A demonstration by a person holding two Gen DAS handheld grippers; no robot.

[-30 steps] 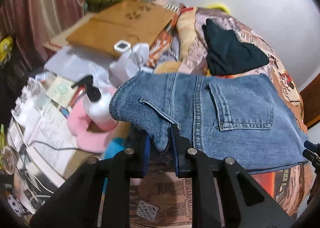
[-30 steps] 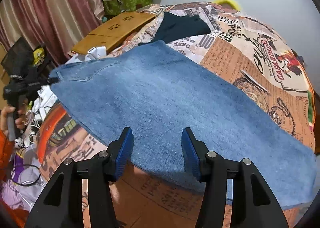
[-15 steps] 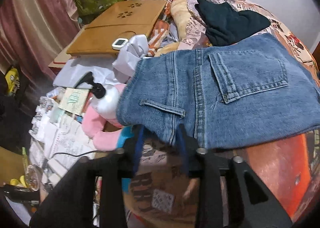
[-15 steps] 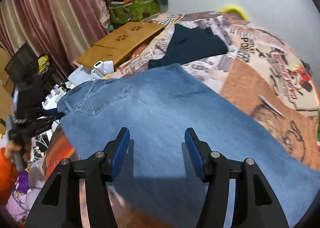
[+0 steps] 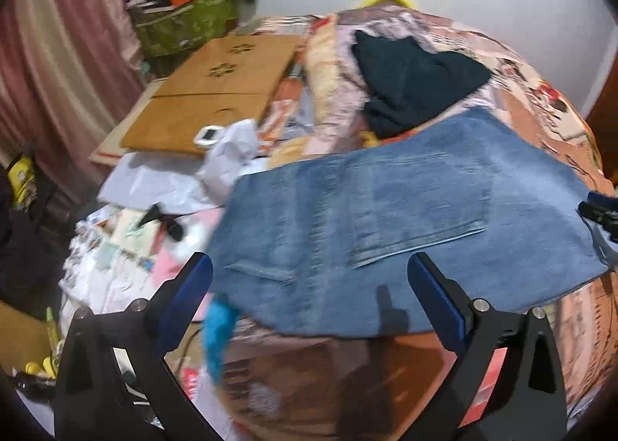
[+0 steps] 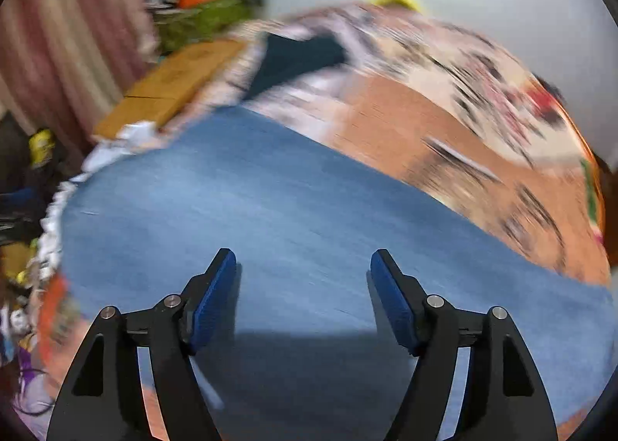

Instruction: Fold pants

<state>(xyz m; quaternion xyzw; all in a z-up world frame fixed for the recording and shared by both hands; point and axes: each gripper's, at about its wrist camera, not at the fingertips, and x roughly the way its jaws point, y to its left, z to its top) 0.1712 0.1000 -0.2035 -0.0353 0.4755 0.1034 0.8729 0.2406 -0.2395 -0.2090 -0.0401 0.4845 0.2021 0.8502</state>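
Observation:
Blue denim pants (image 5: 386, 217) lie flat on a bed with a printed cover (image 5: 548, 120), the back pocket facing up. My left gripper (image 5: 309, 286) is open and empty, just in front of the waistband edge. The right gripper's tip (image 5: 596, 209) shows at the right edge of the left wrist view. In the right wrist view the pants (image 6: 289, 217) spread across the frame and my right gripper (image 6: 303, 286) is open and empty above the denim. Both views are motion-blurred.
A dark folded garment (image 5: 413, 81) lies on the bed beyond the pants. A wooden lap desk (image 5: 216, 93), white papers (image 5: 162, 182), a spray bottle (image 5: 174, 228) and clutter sit to the left. Pink curtains (image 5: 58, 54) hang at the far left.
My left gripper let go of the waistband, opened wide and drew back. The pants now lie flat. My right gripper opened wider and shifted over the denim.

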